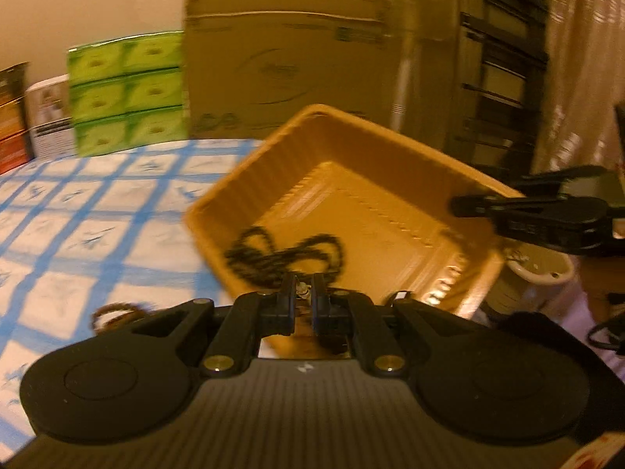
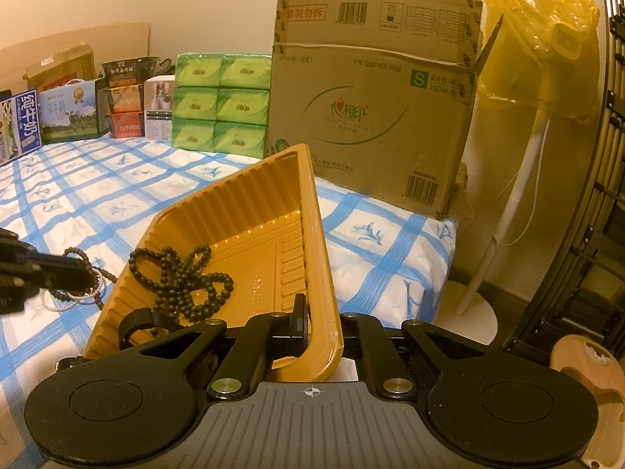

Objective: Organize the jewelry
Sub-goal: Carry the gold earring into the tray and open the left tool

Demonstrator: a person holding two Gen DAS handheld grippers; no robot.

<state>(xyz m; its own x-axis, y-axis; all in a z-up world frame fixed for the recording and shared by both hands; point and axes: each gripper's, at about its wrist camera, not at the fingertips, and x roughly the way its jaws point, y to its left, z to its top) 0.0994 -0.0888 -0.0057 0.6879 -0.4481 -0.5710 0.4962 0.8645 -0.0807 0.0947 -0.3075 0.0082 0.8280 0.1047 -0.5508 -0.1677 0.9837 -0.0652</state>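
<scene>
on my feed the ribbed plastic tray (image 2: 250, 211) reads mustard yellow, and the round-bead necklace (image 2: 183, 277) lying in it is very dark, near black. the sheet covering the surface (image 2: 117, 195) is white with a blue grid and small blue sprigs in the squares. behind it i see lime-green stacked tissue packs (image 2: 220, 101), a plain brown cardboard box (image 2: 375, 117) with a green logo, and a translucent yellow plastic bag (image 2: 547, 39). both hand-held grippers are matte black.

Cardboard box (image 2: 375, 117), top flap: "套装勿拆" in red, beside a barcode
Cardboard box, front: brand "心相印", a green square with "S", and the code "ADA06744" above a barcode
Blue and white carton (image 2: 23, 125): "纯牛奶"
Left wrist view: print too blurred to read
</scene>
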